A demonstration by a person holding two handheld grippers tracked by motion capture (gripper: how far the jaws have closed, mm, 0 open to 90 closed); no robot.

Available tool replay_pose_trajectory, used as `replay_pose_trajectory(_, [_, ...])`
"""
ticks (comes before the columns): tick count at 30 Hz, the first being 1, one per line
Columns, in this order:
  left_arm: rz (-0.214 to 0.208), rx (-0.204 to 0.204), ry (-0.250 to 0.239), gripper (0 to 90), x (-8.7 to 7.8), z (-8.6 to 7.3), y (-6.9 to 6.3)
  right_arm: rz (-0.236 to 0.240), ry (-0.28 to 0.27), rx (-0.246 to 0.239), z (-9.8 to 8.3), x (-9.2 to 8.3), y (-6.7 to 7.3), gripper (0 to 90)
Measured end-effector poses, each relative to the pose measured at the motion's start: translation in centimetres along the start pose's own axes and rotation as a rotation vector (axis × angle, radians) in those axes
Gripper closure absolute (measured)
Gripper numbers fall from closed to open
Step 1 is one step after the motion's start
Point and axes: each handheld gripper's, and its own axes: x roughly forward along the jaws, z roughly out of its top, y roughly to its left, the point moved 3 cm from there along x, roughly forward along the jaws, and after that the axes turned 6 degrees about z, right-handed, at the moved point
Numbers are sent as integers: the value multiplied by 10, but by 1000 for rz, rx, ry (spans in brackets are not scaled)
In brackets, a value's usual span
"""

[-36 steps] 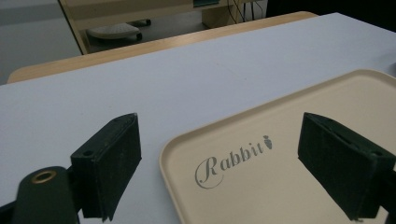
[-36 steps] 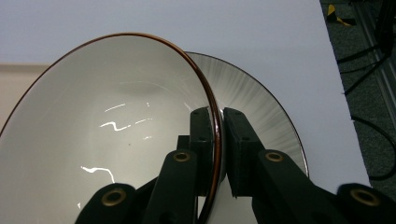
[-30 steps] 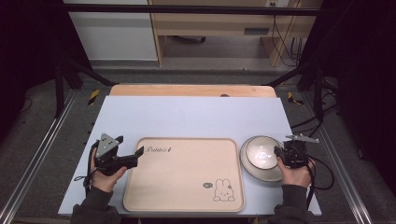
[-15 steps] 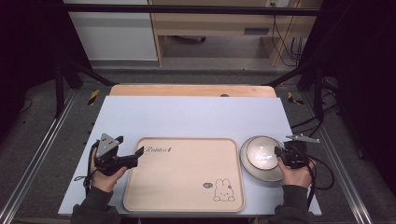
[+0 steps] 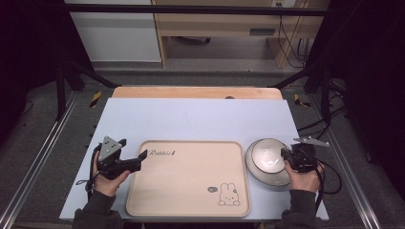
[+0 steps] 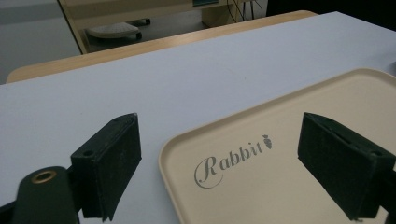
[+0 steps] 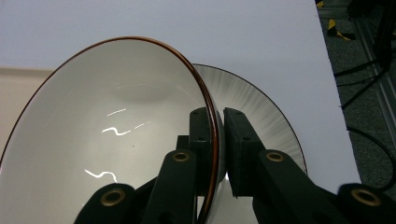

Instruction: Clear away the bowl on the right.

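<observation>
While the right tool [image 7: 218,140] pinches only the thin rim of the glossy white ceramic bowl [image 5: 266,160] tilted over a grey plate [image 7: 261,100] beneath it, that bowl could slip and chip; the left tool [image 6: 233,158] gapes empty.

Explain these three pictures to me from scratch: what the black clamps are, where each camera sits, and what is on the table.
A person sits at a table and holds a hand tool in each hand; each tool ends in two black jaws. The high view looks down from above. The other two cameras ride on the tools and look along their jaws.

The left gripper is open, its jaws either side of the corner of a beige tray printed "Rabbit" and a small bunny. In the left gripper view the tray lies between the jaws, untouched.

The right gripper is shut on the rim of a white bowl, which tilts above a plate. From above, the bowl sits right of the tray.
</observation>
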Motion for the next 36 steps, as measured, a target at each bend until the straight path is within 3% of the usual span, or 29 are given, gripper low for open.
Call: replay_pose_trajectory(36, [-3,-5,0,130,1,0,1,59,-30,-31,7,-14,17,821])
